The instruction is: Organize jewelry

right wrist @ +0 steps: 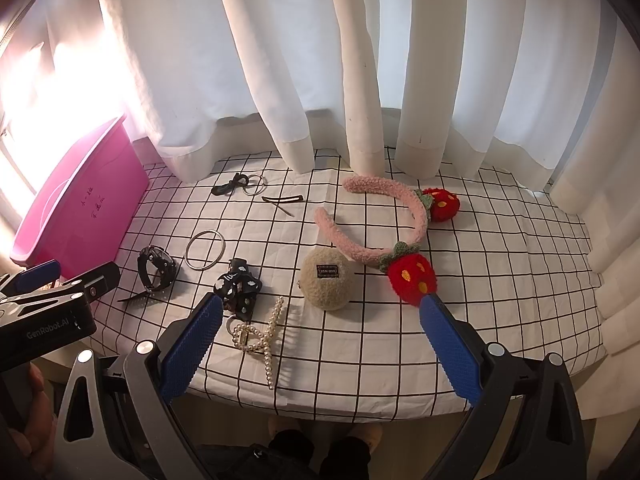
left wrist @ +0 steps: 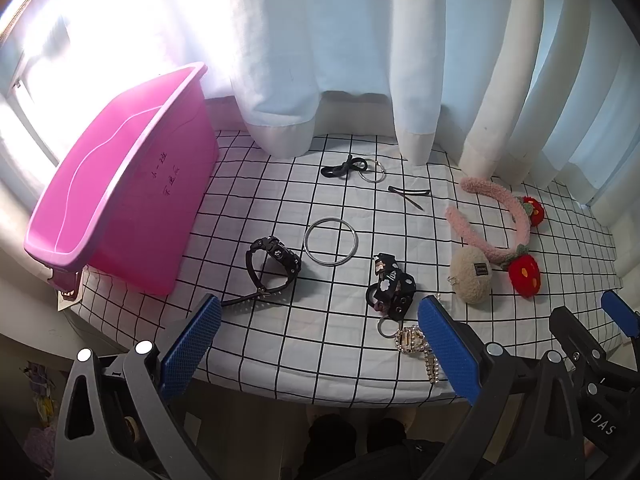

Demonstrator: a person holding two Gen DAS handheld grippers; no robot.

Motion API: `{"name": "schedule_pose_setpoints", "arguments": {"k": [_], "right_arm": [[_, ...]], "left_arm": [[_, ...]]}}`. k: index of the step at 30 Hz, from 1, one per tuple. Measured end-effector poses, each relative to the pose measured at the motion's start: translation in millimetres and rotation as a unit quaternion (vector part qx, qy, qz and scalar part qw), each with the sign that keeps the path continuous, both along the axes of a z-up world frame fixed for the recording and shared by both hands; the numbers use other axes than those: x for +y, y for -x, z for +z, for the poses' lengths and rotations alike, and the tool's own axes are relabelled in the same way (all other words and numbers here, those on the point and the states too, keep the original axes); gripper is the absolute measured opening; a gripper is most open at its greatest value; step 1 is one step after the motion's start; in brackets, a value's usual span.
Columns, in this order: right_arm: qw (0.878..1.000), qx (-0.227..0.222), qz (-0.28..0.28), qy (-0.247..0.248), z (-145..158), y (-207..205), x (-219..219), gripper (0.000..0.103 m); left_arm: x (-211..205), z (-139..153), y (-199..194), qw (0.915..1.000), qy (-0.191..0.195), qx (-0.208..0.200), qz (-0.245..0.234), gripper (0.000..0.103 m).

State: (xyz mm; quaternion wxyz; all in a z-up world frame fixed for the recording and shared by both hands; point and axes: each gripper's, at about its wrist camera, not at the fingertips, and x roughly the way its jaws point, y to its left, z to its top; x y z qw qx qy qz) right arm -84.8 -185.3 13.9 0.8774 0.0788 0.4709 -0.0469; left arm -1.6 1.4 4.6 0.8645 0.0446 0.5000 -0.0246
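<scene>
Jewelry lies spread on a checked tablecloth (left wrist: 320, 344). A black watch (left wrist: 274, 262), a silver bangle (left wrist: 331, 242), a black patterned clip (left wrist: 390, 286), a pearl clip (left wrist: 416, 344), a beige fluffy clip (left wrist: 472, 274) and a pink strawberry headband (left wrist: 500, 220) show in the left wrist view. A pink bin (left wrist: 120, 200) stands at the left. My left gripper (left wrist: 320, 344) is open and empty above the front edge. My right gripper (right wrist: 320, 340) is open and empty, hovering near the pearl clip (right wrist: 258, 336) and beige clip (right wrist: 328, 280).
At the back lie a black hair tie (left wrist: 344, 168), a thin ring (left wrist: 372, 172) and hairpins (left wrist: 410, 196). White curtains (left wrist: 360, 60) hang behind the table. The table's front edge is close under both grippers. The right gripper's body shows at the left view's right edge (left wrist: 592, 344).
</scene>
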Motion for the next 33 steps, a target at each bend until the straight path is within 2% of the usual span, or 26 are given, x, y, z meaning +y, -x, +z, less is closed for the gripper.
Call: {"name": "schedule_pose_setpoints", "arguments": {"k": [33], "right_arm": [[1.0, 0.0, 0.001, -0.009, -4.3, -2.3, 0.6, 0.094]], "left_arm": [[3.2, -2.6, -1.3, 1.0, -0.003, 0.002, 0.003, 0.097]]}}
